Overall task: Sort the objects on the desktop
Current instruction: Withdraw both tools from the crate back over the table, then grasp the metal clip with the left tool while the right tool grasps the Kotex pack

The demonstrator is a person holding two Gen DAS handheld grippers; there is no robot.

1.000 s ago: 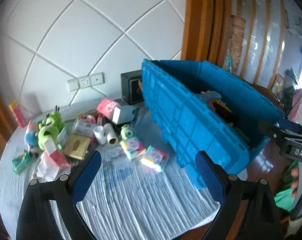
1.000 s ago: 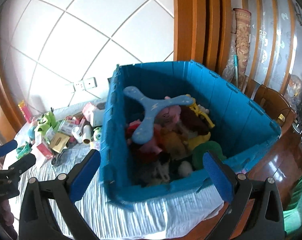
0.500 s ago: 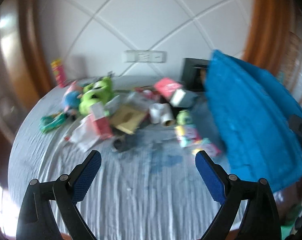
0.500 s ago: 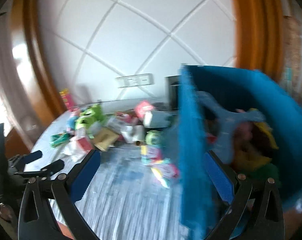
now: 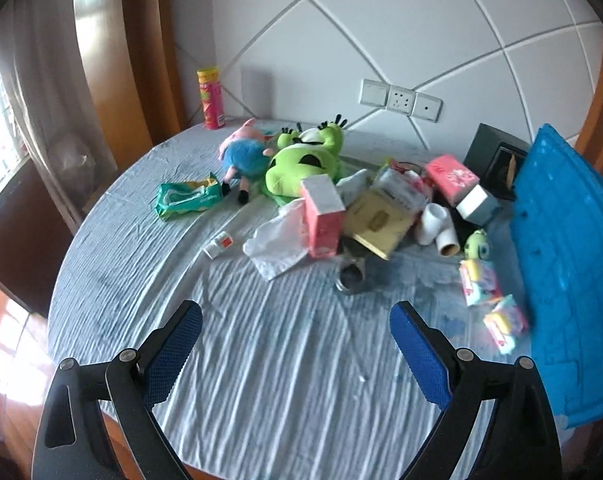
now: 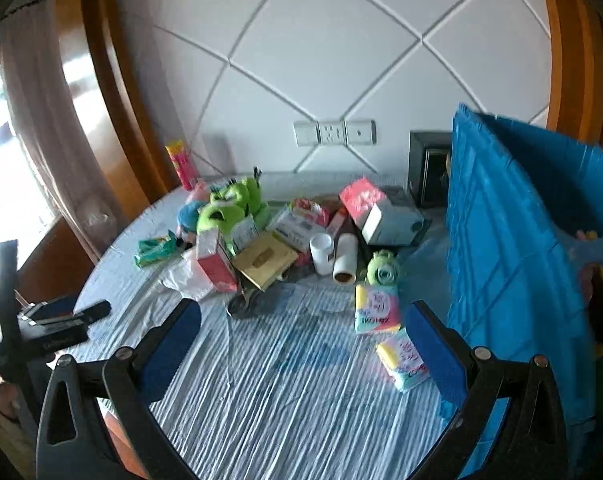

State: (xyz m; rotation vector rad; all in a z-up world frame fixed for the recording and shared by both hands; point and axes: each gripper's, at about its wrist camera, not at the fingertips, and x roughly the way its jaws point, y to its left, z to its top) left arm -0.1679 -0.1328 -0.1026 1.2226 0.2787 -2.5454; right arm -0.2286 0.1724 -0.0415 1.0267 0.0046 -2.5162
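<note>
- The left tongs (image 5: 295,330) are held wide open above the near, bare part of the surface (image 5: 261,380), with nothing between the blue pads.
- The right tongs (image 6: 301,338) are likewise spread wide and empty, over the near part of the same cloth-covered surface.
- The unsorted objects are piled toward the far edge: a green plush (image 5: 305,160), a pink box (image 5: 321,216) standing on end, a gold box (image 5: 375,222) and two white rolls (image 5: 437,228).
- A blue crate (image 6: 513,264) is set at the right edge of the surface; toys are glimpsed inside it.
- Two tissue packs (image 6: 377,308) lie apart from the pile, just beside the crate wall, ahead and slightly right of the right tongs.
- These packs are judged nearer to the right tongs than to the left, and their long axes run roughly away from the tongs, so a grasp across the short sides seems suitable.
- The pile is reached more directly by the left tongs.
</note>
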